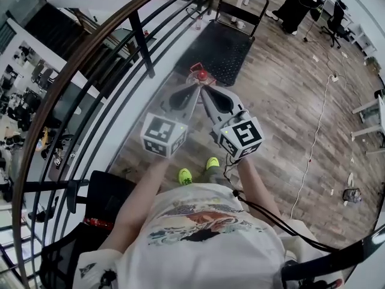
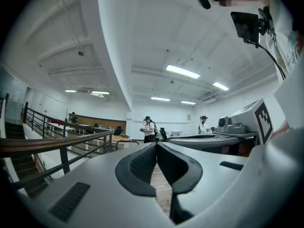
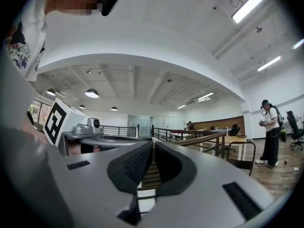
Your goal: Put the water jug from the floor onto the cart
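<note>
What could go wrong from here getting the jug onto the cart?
1. The left tool and right tool are both shut and meet at the red-capped jug. It seems only squeezed between them, so it could slip.
2. The jug is short of the cart and may catch its near edge.
3. The railing runs close on the left, and a swing could hit it.

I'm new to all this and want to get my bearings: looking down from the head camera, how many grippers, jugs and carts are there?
grippers: 2, the left gripper and the right gripper
jug: 1
cart: 1
total: 4
</note>
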Demonstrator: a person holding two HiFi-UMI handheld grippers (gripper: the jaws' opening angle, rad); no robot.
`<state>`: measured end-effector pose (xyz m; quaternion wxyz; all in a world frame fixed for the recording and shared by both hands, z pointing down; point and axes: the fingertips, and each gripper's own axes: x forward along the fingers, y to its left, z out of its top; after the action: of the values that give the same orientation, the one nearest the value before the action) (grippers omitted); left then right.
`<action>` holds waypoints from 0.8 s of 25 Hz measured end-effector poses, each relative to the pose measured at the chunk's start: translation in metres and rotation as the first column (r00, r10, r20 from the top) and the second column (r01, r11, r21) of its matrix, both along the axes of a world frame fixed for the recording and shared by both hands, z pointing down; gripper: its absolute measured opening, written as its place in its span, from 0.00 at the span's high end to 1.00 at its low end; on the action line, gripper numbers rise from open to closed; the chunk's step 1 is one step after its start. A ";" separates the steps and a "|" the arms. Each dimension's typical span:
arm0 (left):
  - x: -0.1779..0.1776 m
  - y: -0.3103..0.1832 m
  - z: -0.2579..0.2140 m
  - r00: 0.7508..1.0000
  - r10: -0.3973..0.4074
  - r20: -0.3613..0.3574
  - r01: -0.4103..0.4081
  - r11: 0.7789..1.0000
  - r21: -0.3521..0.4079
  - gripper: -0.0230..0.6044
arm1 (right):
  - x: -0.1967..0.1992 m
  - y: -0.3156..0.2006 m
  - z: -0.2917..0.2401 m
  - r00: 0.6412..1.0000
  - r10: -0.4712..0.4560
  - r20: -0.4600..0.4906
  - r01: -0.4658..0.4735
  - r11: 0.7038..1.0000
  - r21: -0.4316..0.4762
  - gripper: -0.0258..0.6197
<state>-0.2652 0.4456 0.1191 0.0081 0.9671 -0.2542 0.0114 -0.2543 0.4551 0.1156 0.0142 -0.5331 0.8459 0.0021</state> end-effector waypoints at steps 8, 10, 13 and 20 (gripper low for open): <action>0.003 -0.010 0.007 1.000 -0.013 -0.006 0.013 1.000 -0.019 0.95 | 0.003 -0.010 0.002 1.000 -0.007 0.006 0.007 1.000 0.007 0.92; 0.001 -0.014 0.009 1.000 -0.022 -0.010 0.021 1.000 -0.022 0.95 | 0.001 -0.014 0.005 1.000 -0.012 0.005 0.012 1.000 0.007 0.92; -0.002 -0.021 0.010 0.999 -0.038 -0.014 0.038 0.999 -0.034 0.95 | -0.001 -0.021 0.006 1.000 -0.028 -0.002 0.028 1.000 0.000 0.92; 0.021 -0.051 0.015 0.999 -0.053 0.002 0.053 0.998 -0.040 0.95 | 0.022 -0.053 0.010 0.999 -0.044 0.001 0.044 0.999 -0.004 0.92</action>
<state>-0.2445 0.3946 0.1338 0.0275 0.9597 -0.2793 0.0168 -0.2319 0.4021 0.1258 0.0135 -0.5145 0.8574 -0.0001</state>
